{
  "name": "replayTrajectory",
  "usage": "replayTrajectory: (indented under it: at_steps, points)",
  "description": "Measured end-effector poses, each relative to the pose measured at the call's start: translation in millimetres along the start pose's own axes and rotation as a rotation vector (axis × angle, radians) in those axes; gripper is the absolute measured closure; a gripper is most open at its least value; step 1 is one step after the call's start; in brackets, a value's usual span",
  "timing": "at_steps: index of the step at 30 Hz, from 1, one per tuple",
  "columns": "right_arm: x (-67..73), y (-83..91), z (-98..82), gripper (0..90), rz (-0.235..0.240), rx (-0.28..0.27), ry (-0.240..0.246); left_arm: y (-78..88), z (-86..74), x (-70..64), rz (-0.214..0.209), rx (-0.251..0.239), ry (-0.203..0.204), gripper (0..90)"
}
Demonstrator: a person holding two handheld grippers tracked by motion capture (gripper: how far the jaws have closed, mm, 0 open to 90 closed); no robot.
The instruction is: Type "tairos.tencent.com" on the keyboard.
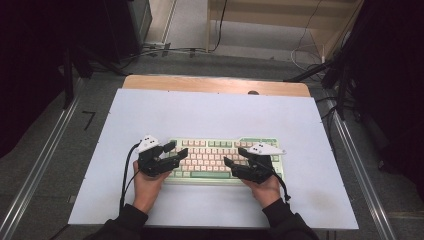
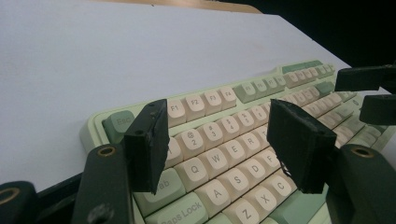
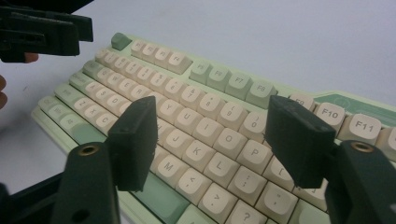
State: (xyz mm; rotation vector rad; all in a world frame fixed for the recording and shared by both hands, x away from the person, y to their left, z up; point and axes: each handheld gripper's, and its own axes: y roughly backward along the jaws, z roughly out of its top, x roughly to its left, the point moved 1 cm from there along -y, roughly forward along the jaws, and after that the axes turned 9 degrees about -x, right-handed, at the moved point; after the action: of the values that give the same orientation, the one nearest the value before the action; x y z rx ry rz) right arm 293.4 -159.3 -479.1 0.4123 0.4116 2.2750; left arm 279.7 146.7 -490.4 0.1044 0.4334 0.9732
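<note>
A pale green keyboard (image 1: 220,157) with cream keys lies flat on the white table top, near the front. My left gripper (image 1: 176,150) hangs over its left end, jaws open and nothing between them. In the left gripper view the open left gripper (image 2: 219,140) stands above the Q, W, A, S keys of the keyboard (image 2: 233,154). My right gripper (image 1: 233,155) is over the right half, open too. In the right gripper view the right gripper (image 3: 217,140) frames the J, K, L, P keys of the keyboard (image 3: 196,116). The two point toward each other.
A white board (image 1: 215,115) covers the wooden table (image 1: 215,84). Metal rails (image 1: 40,165) run along both sides on the floor. Cables (image 1: 165,50) and a wooden frame (image 1: 280,20) lie beyond the far edge. Bare white surface surrounds the keyboard.
</note>
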Motion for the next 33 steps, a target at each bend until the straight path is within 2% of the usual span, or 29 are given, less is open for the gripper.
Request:
replayTrajectory:
  at_steps: [5, 9, 11, 16, 23, 33]
  points:
    - [3.3, -1.3, -1.9, 59.7, 0.015, -0.005, -0.001, 1.1, 0.2, 0.4, -0.002, -0.01, 0.009, 39.7]
    - [8.8, -4.0, -3.3, 79.8, 0.034, -0.001, 0.026, 0.2, -0.9, 0.3, -0.011, -0.002, 0.014, 39.8]
    - [11.1, -6.0, -4.6, 86.6, 0.042, 0.004, 0.032, 0.2, -0.9, -0.1, -0.014, -0.005, 0.016, 39.8]
    - [17.4, -11.4, -7.9, 87.4, 0.065, 0.026, 0.063, -0.6, -1.7, -0.1, -0.017, 0.002, 0.017, 40.3]
    - [25.2, -18.6, -14.2, 87.4, 0.082, 0.072, 0.078, -0.8, -2.0, -0.1, -0.022, 0.004, 0.02, 40.3]
    - [30.1, -25.5, -17.3, 87.3, 0.095, 0.095, 0.088, -1.3, -2.3, -0.4, -0.025, 0.008, 0.022, 40.4]
